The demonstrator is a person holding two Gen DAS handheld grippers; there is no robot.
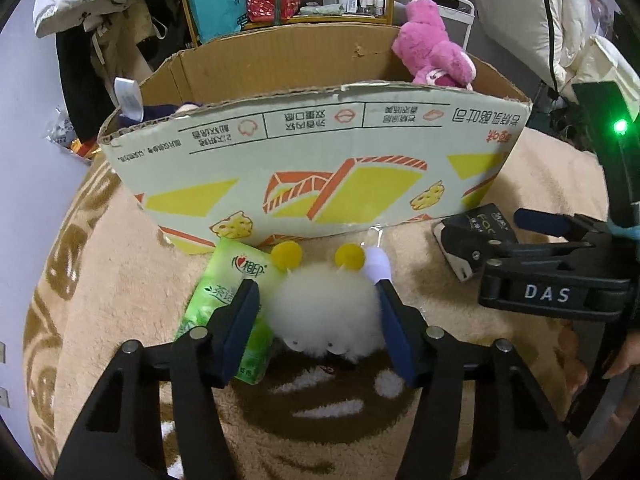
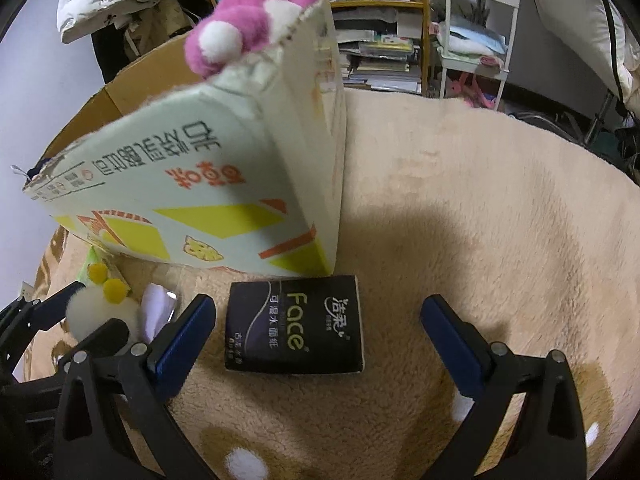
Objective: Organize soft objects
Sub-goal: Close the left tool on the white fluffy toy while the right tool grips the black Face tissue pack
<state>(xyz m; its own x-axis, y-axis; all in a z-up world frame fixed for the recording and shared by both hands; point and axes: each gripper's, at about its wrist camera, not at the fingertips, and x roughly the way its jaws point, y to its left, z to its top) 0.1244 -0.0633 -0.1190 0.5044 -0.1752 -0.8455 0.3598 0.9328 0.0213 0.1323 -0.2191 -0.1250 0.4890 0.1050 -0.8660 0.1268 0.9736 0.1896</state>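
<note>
A white fluffy plush toy with yellow ears lies on the beige blanket in front of a cardboard box. My left gripper is closed around it, a finger on each side. A green tissue pack lies just left of the toy. A black "Face" tissue pack lies between the open fingers of my right gripper; it also shows in the left wrist view. A pink plush bear hangs over the box's far right corner. The plush toy shows in the right wrist view.
The box stands on a fluffy beige blanket. A white rack, shelves with books and bottles, and white jackets stand behind. A small white-purple item lies next to the toy.
</note>
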